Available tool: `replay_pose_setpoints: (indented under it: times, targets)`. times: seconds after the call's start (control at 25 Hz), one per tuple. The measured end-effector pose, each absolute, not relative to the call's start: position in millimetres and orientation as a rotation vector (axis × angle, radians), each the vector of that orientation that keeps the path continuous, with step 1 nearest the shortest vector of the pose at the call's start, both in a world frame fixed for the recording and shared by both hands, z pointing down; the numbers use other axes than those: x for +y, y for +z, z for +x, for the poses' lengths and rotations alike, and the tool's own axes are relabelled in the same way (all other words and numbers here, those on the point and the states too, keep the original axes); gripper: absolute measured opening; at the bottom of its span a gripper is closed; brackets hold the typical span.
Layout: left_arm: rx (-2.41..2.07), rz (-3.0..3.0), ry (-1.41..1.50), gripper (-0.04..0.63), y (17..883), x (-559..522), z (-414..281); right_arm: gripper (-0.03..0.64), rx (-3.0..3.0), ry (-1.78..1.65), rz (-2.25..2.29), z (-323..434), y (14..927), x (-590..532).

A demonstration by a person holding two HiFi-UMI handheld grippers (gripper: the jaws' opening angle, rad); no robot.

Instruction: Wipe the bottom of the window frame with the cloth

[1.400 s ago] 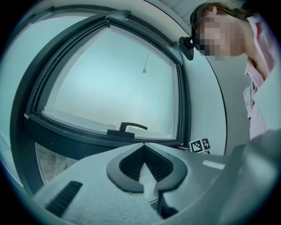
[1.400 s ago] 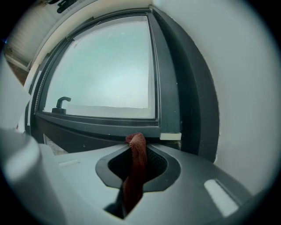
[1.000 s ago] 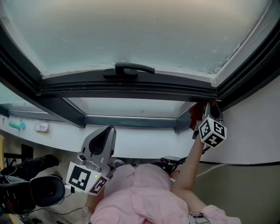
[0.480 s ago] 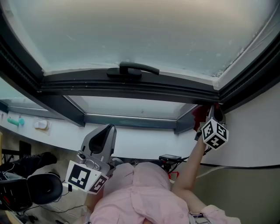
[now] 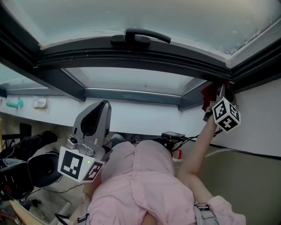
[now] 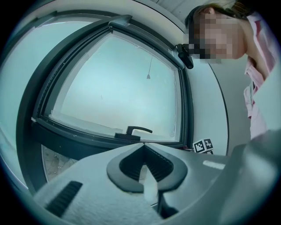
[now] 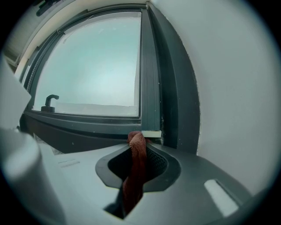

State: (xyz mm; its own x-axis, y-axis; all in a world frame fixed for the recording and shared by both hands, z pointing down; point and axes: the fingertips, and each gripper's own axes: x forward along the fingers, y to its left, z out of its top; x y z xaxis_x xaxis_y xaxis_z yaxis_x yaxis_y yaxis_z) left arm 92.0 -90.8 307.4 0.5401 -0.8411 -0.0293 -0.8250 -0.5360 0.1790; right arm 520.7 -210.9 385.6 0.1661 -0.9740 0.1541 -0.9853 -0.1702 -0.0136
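Cloth: the red cloth point(image 7: 131, 184) is bunched, its tip pressed into the right corner of the window frame's bottom rail point(image 7: 88, 125).
Right gripper point(image 7: 139, 141): jaws clamped on the cloth.
Left gripper point(image 6: 143, 147): jaws together, nothing between them, held low and well apart from the frame.
Progress: the wipe sits at the rail's right end. The stretch under the handle point(image 5: 140, 37) shows no sign either way and probably remains to be wiped.

I see the cloth point(image 7: 137, 165) dark red against the pale grey of my right tool point(image 7: 140, 139), whose cube bears black-and-white square markers. The window frame point(image 5: 131, 55) is dark grey, the glass point(image 5: 131, 13) pale blue-green, the wall point(image 5: 263, 123) white. My left tool point(image 6: 144, 146) is the same pale grey, the shirt point(image 5: 145, 184) pale pink.
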Motion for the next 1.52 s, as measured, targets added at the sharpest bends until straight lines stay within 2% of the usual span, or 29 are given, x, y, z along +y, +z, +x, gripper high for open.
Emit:
replay_pose_setpoints:
  times: [0.48,0.84,1.12,1.28,1.52]
  targets:
    - [-1.447,2.56,-0.039,-0.002,335,-75,42,0.049,-2.43,0.409,1.904,376,407,-110]
    - [-1.221,2.684,-0.02,-0.002,338,-14,27,0.05,-2.381,0.39,2.009,331,396,4]
    - [-1.195,2.636,0.028,-0.002,353,44,-90,0.05,-2.364,0.405,2.025,214,390,79]
    - [-1.249,2.616,0.044,-0.002,365,55,-113,0.049,-2.373,0.428,2.004,200,401,99]
    - [-1.259,2.612,0.011,-0.002,361,53,-110,0.049,-2.394,0.372,1.98,201,384,96]
